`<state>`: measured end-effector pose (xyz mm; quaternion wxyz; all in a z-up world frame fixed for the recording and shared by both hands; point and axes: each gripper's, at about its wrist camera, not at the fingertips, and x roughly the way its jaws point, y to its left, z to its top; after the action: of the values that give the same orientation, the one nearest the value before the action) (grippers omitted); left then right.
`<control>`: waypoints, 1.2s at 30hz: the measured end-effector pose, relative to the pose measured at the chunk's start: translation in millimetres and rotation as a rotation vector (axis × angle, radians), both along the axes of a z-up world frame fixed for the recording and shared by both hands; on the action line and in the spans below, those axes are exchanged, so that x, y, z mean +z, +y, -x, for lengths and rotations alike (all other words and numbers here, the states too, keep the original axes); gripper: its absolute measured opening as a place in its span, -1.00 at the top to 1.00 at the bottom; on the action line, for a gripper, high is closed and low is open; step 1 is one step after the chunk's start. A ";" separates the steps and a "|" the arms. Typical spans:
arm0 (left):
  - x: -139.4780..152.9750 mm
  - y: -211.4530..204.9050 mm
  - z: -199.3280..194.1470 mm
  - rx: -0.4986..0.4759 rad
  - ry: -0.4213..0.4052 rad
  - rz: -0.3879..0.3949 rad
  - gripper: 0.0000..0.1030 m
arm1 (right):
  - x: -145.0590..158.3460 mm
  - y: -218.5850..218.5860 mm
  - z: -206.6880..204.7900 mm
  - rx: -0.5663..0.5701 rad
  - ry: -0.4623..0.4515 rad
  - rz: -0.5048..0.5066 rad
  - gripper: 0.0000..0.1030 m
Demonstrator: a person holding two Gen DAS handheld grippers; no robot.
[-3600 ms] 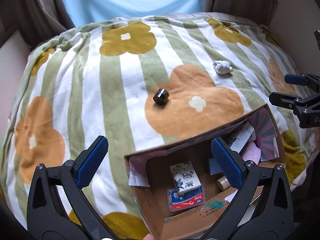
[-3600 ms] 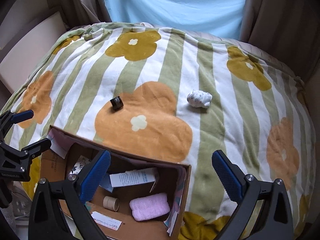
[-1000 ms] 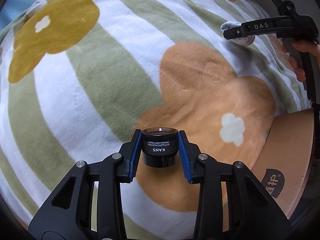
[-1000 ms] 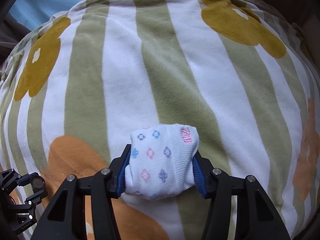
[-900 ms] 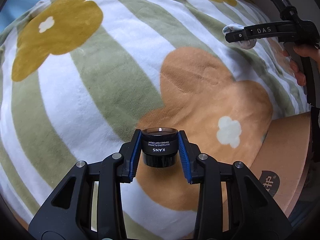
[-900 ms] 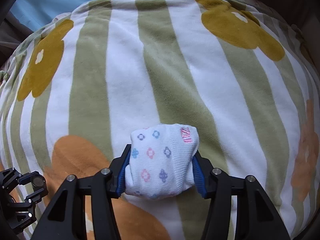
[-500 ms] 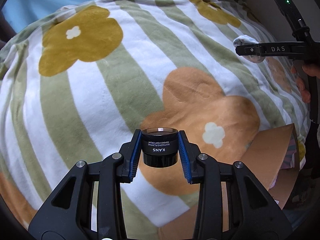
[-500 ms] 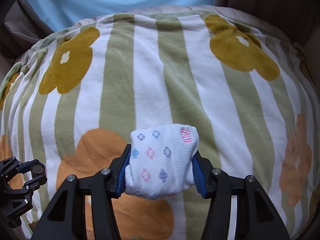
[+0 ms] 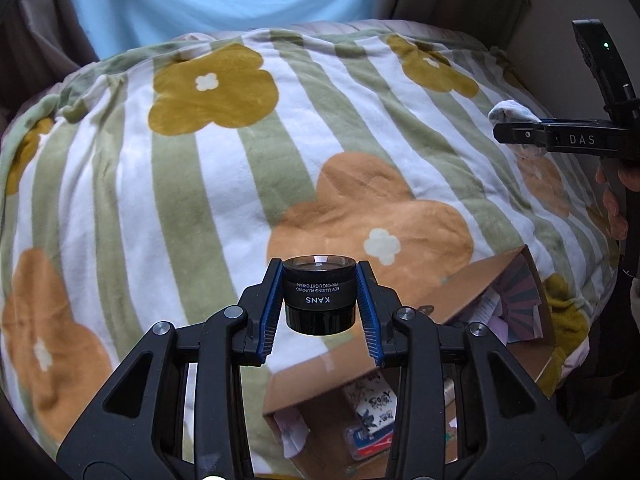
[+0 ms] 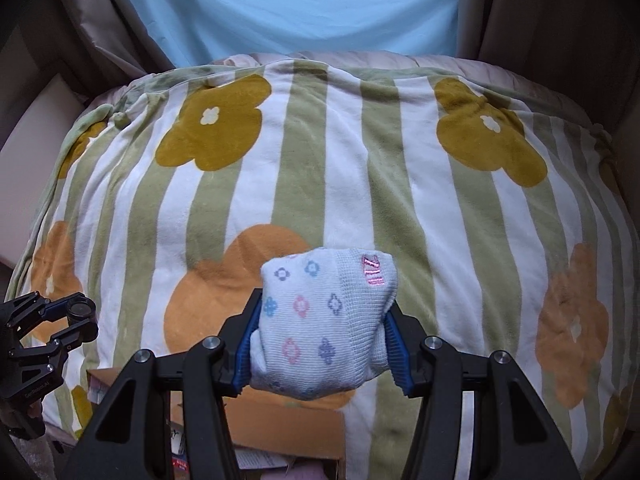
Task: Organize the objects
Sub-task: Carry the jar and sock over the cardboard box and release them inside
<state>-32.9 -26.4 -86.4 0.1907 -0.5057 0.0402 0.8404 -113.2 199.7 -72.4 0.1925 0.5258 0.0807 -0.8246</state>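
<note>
Left gripper clamped on black cream jar, held above the near edge of cardboard box. Right gripper clamped on rolled sock, also aloft. Carry both over the box opening, lower before release; jar first, upright, into a free gap, probably beside the packets. Soft striped flower blanket beneath; blue curtain behind.

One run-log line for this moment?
left gripper: shut on black cream jar | right gripper: shut on white patterned sock | open cardboard box: below
</note>
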 end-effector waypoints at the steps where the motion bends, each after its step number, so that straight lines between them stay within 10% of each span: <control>1: 2.6 -0.8 -8.2 0.014 0.001 -0.003 0.37 | 5.0 2.0 -7.2 0.009 0.005 0.002 0.03; 12: 3.3 3.5 -97.6 0.141 -0.022 -0.027 0.37 | 29.0 19.7 -84.6 0.116 -0.001 0.020 0.02; 36: -70.0 4.3 -163.7 0.304 -0.107 -0.037 0.37 | -62.8 21.4 -176.3 0.149 -0.119 0.007 0.02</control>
<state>130.8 -22.1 -156.4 0.0728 -0.5464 -0.0627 0.8320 63.2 221.1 -135.1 0.2594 0.5656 0.1051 -0.7758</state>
